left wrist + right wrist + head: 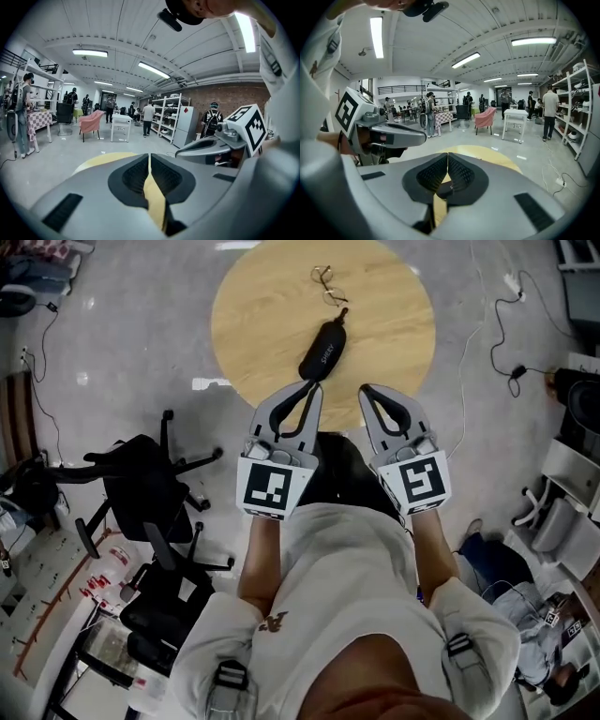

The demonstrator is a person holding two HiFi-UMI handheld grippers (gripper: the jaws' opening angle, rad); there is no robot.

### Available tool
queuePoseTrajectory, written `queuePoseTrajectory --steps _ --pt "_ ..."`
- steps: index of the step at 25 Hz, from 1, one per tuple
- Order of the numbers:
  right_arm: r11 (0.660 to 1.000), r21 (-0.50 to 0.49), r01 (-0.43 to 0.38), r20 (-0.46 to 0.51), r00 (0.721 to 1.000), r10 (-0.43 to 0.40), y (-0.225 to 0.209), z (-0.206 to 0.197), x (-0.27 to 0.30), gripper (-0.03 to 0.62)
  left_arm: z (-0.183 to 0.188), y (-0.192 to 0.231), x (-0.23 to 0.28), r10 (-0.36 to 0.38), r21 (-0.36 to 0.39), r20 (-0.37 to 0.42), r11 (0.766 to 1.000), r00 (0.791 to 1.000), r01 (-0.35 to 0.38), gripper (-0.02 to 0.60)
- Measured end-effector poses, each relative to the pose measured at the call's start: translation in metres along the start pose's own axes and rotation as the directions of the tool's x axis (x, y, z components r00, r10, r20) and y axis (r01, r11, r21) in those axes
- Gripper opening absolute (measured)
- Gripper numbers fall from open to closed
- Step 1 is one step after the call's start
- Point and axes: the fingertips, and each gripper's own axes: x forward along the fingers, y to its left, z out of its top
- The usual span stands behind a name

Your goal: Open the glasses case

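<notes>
A black zipped glasses case (323, 349) lies on the round wooden table (253, 315), with a pair of thin-framed glasses (328, 283) beyond it. My left gripper (309, 387) is shut with nothing in it, its tips just short of the case's near end. My right gripper (367, 391) is shut and holds nothing, to the right of the case. In the right gripper view a sliver of the case (443, 187) shows through the gap under the closed pads (459, 174). The left gripper view shows its pads (164, 176) together over the table (101, 158).
Black office chairs (155, 488) stand on the floor at the left. Cables (497, 329) run across the floor on the right. In the gripper views, people, a pink chair (486, 117), white tables and shelving (171, 115) fill the far room.
</notes>
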Motion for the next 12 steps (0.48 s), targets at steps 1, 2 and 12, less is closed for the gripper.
queuePoseTrajectory --steps 1,2,12 --pt "1.000 0.004 0.006 -0.005 1.000 -0.006 0.000 -0.002 0.005 0.021 -0.005 0.003 0.003 -0.006 0.000 -0.006 1.000 1.000 0.006 0.032" --pt "1.000 0.008 0.012 -0.009 1.000 -0.012 -0.001 -0.004 0.010 0.021 -0.010 0.006 0.006 -0.012 0.002 -0.013 1.000 1.000 0.012 0.032" --pt "0.999 0.018 0.039 -0.078 0.996 -0.038 -0.006 -0.037 0.050 0.020 -0.051 0.028 0.034 -0.068 0.018 -0.064 0.997 0.996 0.069 0.032"
